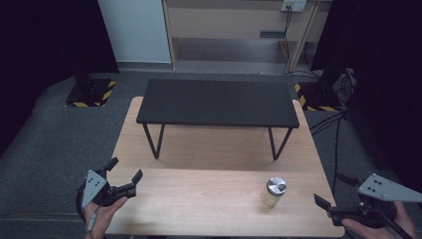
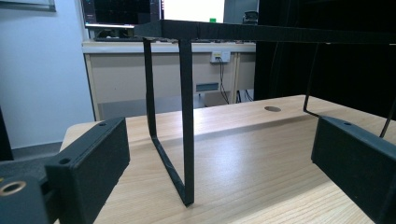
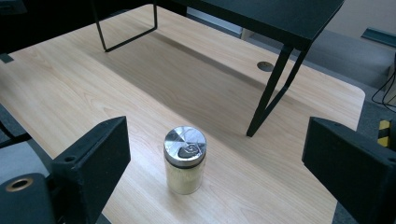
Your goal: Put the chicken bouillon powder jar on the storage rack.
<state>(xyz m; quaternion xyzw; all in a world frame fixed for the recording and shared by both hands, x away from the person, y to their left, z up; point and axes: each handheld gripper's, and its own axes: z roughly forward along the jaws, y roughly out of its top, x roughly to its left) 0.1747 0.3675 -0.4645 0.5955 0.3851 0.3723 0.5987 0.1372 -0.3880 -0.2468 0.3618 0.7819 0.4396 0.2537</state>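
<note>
A small glass jar (image 1: 273, 191) with a shiny metal lid and pale contents stands upright on the wooden table (image 1: 199, 199), near its front right. In the right gripper view the jar (image 3: 184, 160) sits ahead of the jaws, which stand wide apart. My right gripper (image 1: 332, 195) is open at the table's front right corner, a little right of the jar. At the front left corner my left gripper (image 1: 124, 172) is open, with nothing between its jaws, facing the black shelf's leg (image 2: 187, 116).
A low black shelf (image 1: 217, 102) on thin metal legs stands across the far half of the table. A cable hole (image 3: 265, 66) is in the tabletop beyond the shelf's leg. Cables and a stand base lie on the grey floor at the right.
</note>
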